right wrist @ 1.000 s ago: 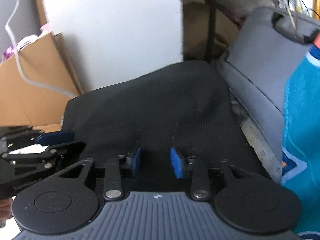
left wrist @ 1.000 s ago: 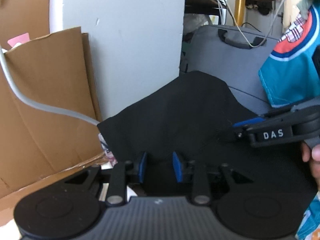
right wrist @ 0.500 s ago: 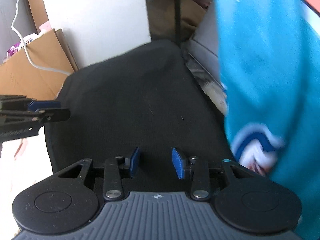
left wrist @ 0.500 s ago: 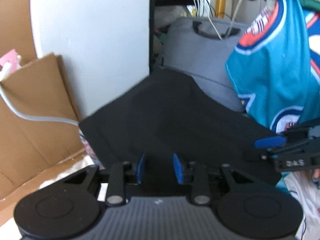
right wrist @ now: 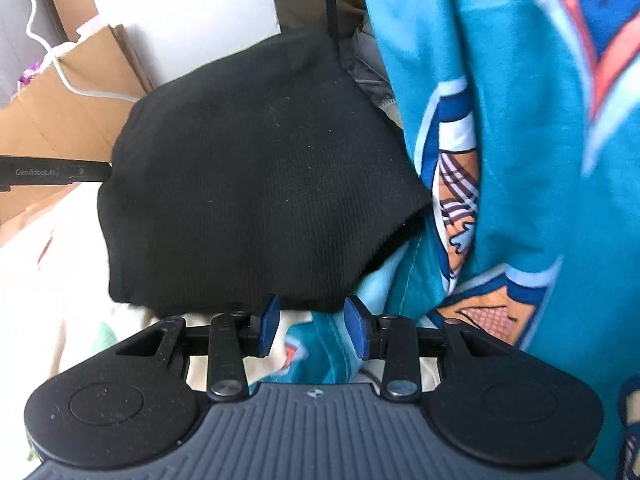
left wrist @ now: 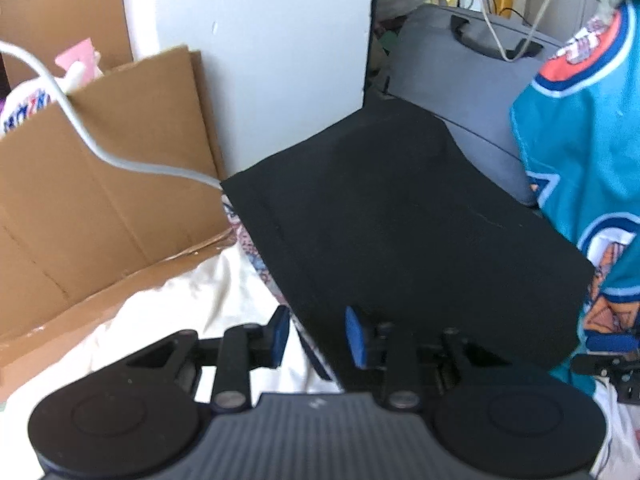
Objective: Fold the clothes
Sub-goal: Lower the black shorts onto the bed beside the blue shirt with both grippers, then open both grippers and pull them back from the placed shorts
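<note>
I see the black garment point(right wrist: 256, 176) lying just ahead of the right gripper point(right wrist: 312, 326); the left gripper point(left wrist: 316, 336) straddles its edge. Both sets of fingers stand part-open, gripping nothing.

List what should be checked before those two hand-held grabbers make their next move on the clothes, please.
1. Black garment folded into a neat stack: ok.
2. Left gripper free, fingers apart, nothing pinched: ok.
3. Right gripper free, fingers apart above the cloth: ok.
4. Teal jersey laid flat for folding: not ok, it is bunched up.
5. Grey cable clear of the black garment: cannot tell, it runs to the garment's corner.
</note>
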`<action>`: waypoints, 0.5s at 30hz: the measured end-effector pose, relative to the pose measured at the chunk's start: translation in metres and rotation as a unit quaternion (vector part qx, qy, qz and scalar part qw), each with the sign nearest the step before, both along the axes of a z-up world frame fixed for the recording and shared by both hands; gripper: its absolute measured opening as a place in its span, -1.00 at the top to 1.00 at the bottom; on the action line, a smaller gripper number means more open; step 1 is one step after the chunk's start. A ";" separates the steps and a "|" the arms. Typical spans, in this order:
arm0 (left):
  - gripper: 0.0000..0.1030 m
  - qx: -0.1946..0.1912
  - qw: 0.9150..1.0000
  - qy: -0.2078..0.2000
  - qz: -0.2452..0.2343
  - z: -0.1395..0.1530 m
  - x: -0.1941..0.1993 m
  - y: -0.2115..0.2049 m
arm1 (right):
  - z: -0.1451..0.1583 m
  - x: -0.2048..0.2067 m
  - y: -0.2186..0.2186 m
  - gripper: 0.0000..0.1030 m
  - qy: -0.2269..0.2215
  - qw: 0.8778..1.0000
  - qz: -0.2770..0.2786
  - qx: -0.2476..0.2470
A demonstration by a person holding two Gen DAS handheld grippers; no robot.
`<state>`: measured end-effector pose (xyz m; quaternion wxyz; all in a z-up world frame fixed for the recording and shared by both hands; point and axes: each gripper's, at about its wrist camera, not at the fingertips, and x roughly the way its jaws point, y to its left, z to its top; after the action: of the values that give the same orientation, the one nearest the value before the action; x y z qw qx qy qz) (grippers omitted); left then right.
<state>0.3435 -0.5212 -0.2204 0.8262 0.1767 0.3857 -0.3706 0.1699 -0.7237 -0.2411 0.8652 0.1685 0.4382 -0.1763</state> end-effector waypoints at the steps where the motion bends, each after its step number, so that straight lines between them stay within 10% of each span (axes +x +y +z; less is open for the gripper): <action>1: 0.35 0.003 1.000 0.000 -0.001 0.006 -0.003 0.001 | 0.005 -0.004 0.002 0.16 -0.002 1.000 0.001 0.000; 15: -0.02 0.014 1.000 -0.021 0.011 0.091 -0.069 0.023 | 0.067 -0.024 0.028 -0.26 -0.024 0.999 -0.013 0.032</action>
<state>0.2746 -0.4979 -0.1294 0.8357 0.1920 0.3754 -0.3519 0.1458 -0.6958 -0.1745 0.8669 0.2064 0.4208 -0.1695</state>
